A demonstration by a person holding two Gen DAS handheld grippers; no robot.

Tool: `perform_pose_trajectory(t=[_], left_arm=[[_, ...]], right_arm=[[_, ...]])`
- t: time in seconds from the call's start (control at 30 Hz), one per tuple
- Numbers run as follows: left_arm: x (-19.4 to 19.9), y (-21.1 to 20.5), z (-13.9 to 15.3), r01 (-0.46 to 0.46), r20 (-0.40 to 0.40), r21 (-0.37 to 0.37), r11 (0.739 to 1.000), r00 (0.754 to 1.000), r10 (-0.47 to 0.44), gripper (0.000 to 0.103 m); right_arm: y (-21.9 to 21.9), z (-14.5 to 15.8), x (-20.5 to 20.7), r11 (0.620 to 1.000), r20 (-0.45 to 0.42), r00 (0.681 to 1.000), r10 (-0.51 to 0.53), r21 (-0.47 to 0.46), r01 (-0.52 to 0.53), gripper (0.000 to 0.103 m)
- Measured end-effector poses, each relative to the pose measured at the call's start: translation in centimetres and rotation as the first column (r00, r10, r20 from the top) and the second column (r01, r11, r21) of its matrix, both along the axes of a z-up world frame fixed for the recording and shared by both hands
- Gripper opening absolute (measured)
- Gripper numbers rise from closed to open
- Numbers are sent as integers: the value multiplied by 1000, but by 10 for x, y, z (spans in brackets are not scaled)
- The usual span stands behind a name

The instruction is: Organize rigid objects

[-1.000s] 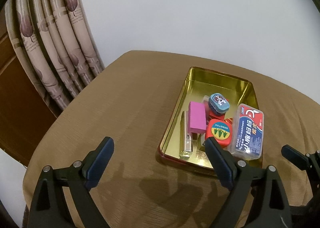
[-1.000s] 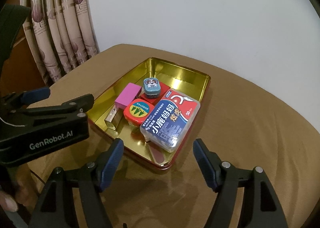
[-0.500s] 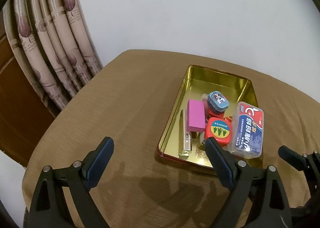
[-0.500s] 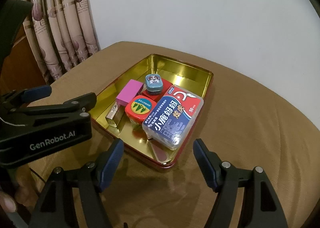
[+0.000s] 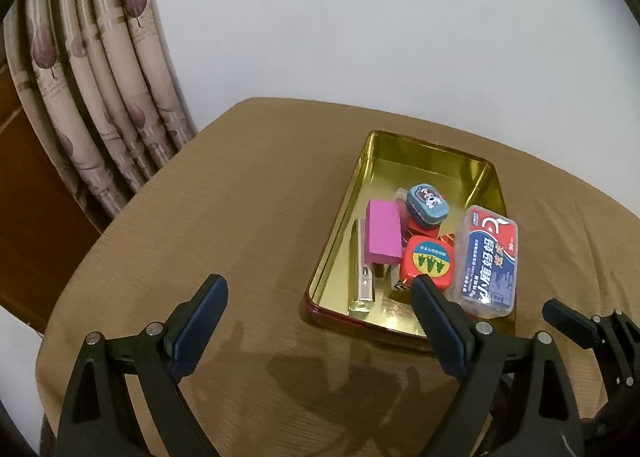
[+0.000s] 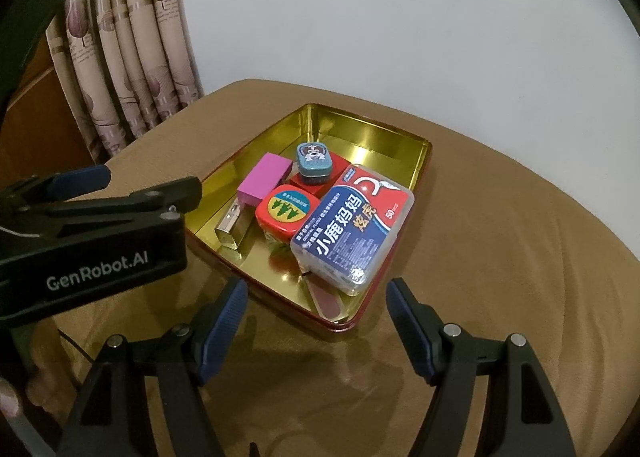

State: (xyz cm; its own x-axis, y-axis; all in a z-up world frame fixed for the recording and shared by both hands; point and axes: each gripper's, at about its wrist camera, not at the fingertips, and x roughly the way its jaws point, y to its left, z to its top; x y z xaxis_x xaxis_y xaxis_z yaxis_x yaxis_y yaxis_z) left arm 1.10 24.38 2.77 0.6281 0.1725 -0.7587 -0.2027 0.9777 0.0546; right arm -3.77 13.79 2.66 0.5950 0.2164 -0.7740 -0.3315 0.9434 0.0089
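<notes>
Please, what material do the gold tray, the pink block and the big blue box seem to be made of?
Gold tray: likely thin metal, glossy; its walls mirror the things inside.
Pink block: matte, sharp-edged, no shine; perhaps foam, rubber or painted wood, I cannot tell which.
Big blue box: clear hard plastic with a printed label; its see-through rim and corners catch the light.

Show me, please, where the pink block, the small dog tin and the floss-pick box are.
pink block (image 5: 383,232), left wrist view, top face
small dog tin (image 6: 314,156), right wrist view, lid
floss-pick box (image 6: 352,228), right wrist view, printed label
</notes>
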Motion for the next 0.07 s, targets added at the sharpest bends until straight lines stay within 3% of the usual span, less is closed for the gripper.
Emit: perform_pose_trajectory(t=[0.07], left_arm=[[-1,0,3,-12,17,14,1000,1000,11,91]], right_arm=[[-1,0,0,1000,-1,1000,-2,4,2,74]])
